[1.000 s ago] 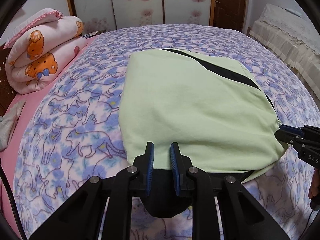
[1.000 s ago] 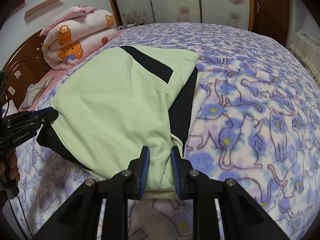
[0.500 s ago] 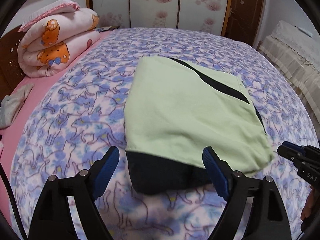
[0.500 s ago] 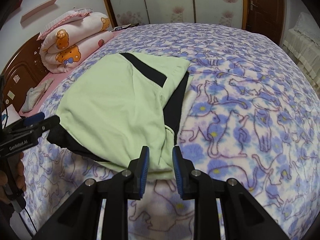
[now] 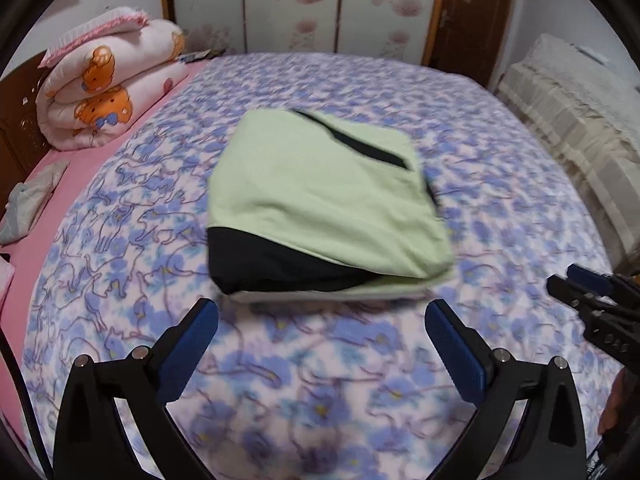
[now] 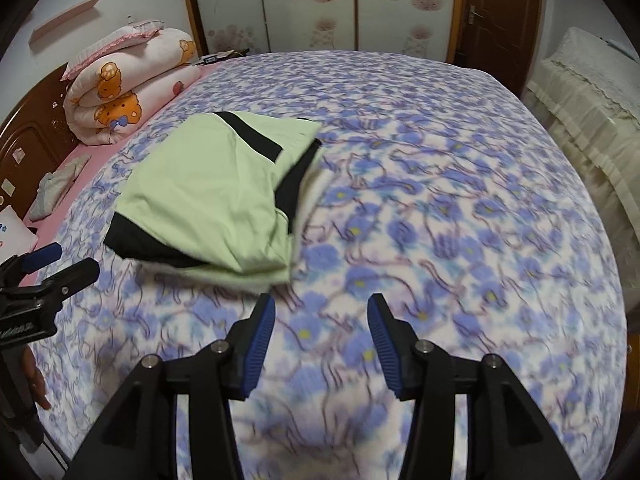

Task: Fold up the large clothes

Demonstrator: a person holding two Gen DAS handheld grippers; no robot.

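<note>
Folded green-and-black garment lying flat on the bed, both grippers clear of it.

Left gripper poised above the near edge of the garment, jaws just opened to full spread, nothing between them but cat-print blanket. Right gripper poised near the garment's near right corner, jaws just opening and now roughly half spread, empty, left blue pad just short of the cloth. Garment resting left of centre on the blanket, pale green layer on top, black panel exposed along the near edge. Rolled bear-print quilt at far left by the headboard.
</note>
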